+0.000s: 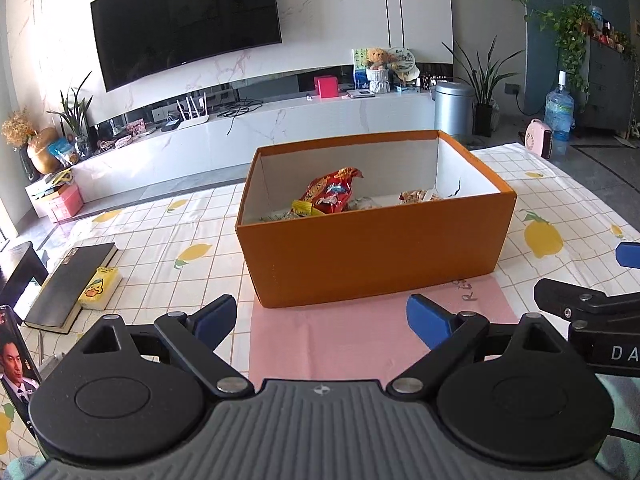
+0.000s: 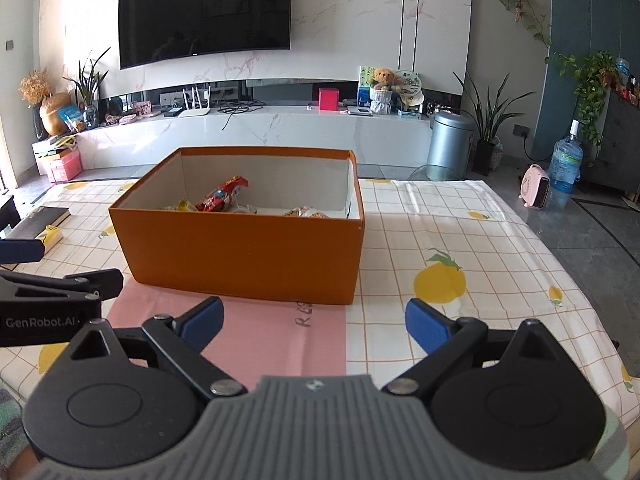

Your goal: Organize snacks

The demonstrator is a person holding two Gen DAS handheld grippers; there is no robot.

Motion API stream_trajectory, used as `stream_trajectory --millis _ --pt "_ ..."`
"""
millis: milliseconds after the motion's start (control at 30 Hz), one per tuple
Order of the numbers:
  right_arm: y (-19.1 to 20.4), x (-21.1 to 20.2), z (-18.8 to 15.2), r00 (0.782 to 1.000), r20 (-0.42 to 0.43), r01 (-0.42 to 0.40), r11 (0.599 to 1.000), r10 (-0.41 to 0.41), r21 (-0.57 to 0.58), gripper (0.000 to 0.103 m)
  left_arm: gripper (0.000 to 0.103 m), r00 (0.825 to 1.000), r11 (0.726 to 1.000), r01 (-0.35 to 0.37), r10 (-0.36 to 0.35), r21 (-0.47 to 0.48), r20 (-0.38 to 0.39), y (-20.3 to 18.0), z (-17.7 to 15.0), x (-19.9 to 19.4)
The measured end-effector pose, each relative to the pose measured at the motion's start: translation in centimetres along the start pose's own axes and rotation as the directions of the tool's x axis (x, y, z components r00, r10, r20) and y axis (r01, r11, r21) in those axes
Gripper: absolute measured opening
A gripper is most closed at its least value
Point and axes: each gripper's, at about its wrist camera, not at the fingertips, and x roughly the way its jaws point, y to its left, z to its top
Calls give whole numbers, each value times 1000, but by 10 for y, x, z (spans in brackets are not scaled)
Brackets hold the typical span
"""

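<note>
An orange cardboard box (image 1: 372, 252) stands open on the lemon-print tablecloth, partly on a pink sheet (image 1: 360, 340). Inside lie a red snack bag (image 1: 332, 194), a yellow packet (image 1: 302, 208) and several small wrapped snacks (image 1: 418, 196). The box (image 2: 244, 252) and the red bag (image 2: 220, 199) also show in the right wrist view. My left gripper (image 1: 320, 320) is open and empty, just short of the box's near wall. My right gripper (image 2: 314, 320) is open and empty over the pink sheet (image 2: 240, 332), beside the left gripper.
A dark book (image 1: 68, 280) with a yellow packet (image 1: 99, 288) against it lies on the table's left side. A phone (image 1: 16, 364) stands at the near left edge. Beyond the table are a TV cabinet (image 1: 280, 128), a bin (image 1: 454, 108) and a water bottle (image 1: 558, 114).
</note>
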Motion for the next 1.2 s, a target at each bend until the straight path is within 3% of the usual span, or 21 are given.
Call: stream_trajectory --millis 333,1200 --pt "-6 18 -3 999 -50 7 1000 -7 13 94 103 999 1000 3 -2 28 -44 -2 -3 12" --pt "-4 18 -1 998 -60 8 1000 -6 25 94 103 999 1000 -2 3 22 -41 1 -1 8"
